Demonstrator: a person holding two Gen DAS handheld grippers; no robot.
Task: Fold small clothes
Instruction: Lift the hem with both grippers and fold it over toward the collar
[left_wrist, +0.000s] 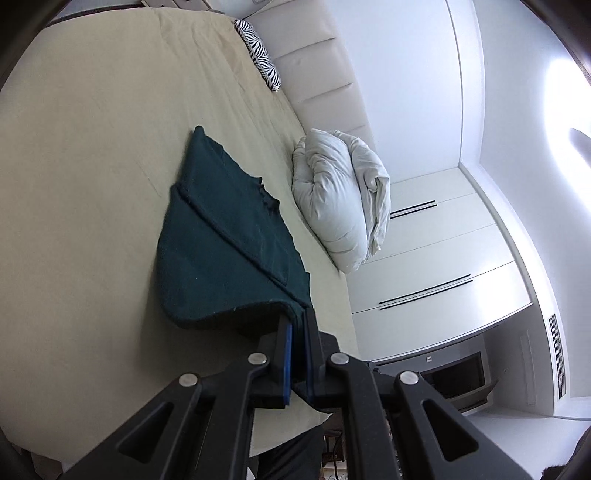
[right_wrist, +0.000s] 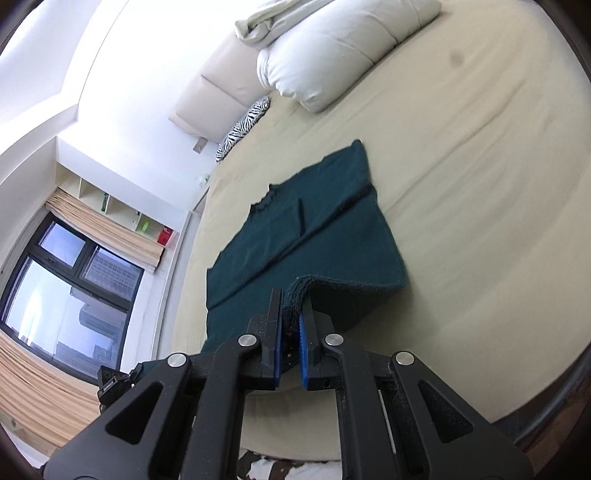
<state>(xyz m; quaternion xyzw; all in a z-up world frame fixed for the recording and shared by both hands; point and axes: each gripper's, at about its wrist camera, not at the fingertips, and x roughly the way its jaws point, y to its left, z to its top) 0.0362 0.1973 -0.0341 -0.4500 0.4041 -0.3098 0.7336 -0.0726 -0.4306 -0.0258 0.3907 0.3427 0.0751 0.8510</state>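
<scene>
A dark green garment (left_wrist: 225, 240) lies on the beige bed sheet (left_wrist: 92, 147), partly folded, with its near edge lifted off the bed. My left gripper (left_wrist: 297, 317) is shut on that lifted near edge at one corner. In the right wrist view the same green garment (right_wrist: 295, 229) spreads ahead, and my right gripper (right_wrist: 293, 299) is shut on a bunched part of its near edge. Both grippers hold the edge a little above the sheet.
A rolled white duvet (left_wrist: 340, 195) lies beside the garment near the padded headboard (left_wrist: 314, 66). A zebra-print pillow (left_wrist: 260, 55) sits at the bed's far corner. White wardrobe doors (left_wrist: 443, 258) stand past the bed. A window with curtains (right_wrist: 66, 288) is at the left.
</scene>
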